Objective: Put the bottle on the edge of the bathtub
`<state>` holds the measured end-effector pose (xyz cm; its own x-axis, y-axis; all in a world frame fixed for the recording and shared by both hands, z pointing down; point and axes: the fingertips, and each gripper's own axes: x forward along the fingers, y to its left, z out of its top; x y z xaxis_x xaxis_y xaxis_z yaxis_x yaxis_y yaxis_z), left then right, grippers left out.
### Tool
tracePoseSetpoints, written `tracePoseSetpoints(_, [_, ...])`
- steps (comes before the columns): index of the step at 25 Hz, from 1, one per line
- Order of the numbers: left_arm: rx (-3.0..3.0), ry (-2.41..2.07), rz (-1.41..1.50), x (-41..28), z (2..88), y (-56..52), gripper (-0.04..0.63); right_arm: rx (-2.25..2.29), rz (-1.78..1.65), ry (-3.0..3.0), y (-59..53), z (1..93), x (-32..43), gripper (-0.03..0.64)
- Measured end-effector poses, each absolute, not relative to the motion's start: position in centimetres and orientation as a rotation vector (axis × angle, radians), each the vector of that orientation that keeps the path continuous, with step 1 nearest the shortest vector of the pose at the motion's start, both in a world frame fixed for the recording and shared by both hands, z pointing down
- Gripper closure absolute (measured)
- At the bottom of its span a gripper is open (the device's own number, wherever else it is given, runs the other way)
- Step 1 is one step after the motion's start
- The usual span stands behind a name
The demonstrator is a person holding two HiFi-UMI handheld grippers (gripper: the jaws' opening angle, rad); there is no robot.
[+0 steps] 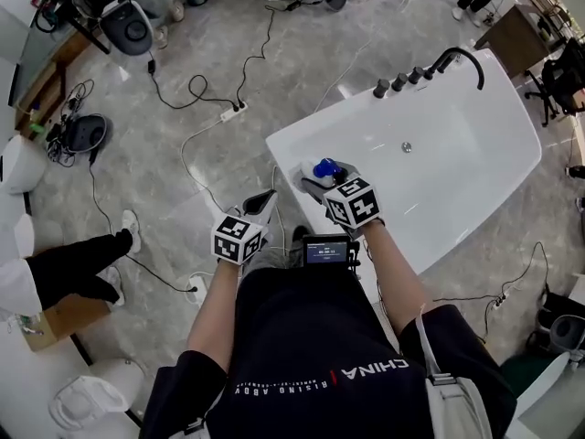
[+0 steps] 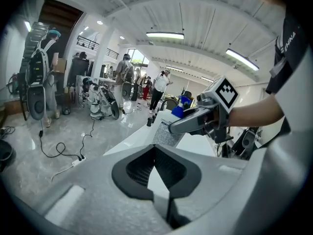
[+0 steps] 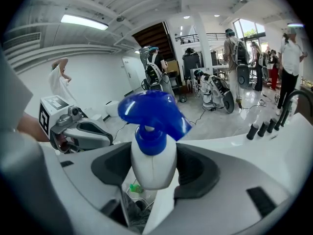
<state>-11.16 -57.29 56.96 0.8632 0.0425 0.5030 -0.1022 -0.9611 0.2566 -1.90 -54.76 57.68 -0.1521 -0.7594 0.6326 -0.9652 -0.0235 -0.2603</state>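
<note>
Bathtub [image 1: 311, 122] rim below, bottle [image 3: 153, 155] clamped between right gripper [image 1: 322, 176] fingers [image 3: 200, 168], left gripper [image 2: 155, 153] fingers [image 2: 142, 170] together

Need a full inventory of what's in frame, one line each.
bottle: one, white with blue pump top, between the right gripper's jaws
bathtub: one, white, ahead on the right
tap: one, black, tub's far rim
knobs: a row, black, beside the tap
power strip: one, white, floor, among cables
small screen: one, dark, at the person's chest
left gripper: shut, empty
right gripper: closed on the bottle, at the tub's near rim
</note>
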Motion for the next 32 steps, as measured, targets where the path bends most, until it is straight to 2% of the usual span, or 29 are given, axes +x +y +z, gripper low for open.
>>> tracePoseSetpoints(15, [2.738, -0.009, 0.834, -6.2, 59.2, -60.7, 0.586, 1.811, 1.033, -1.906, -57.9, 61.2, 3.3, 0.344])
tracePoseSetpoints(32, [2.593, 0.024, 0.875, 0.0, 67.1, -71.3, 0.586, 1.834, 1.109, -1.672, -69.8, 70.4, 10.0, 0.344])
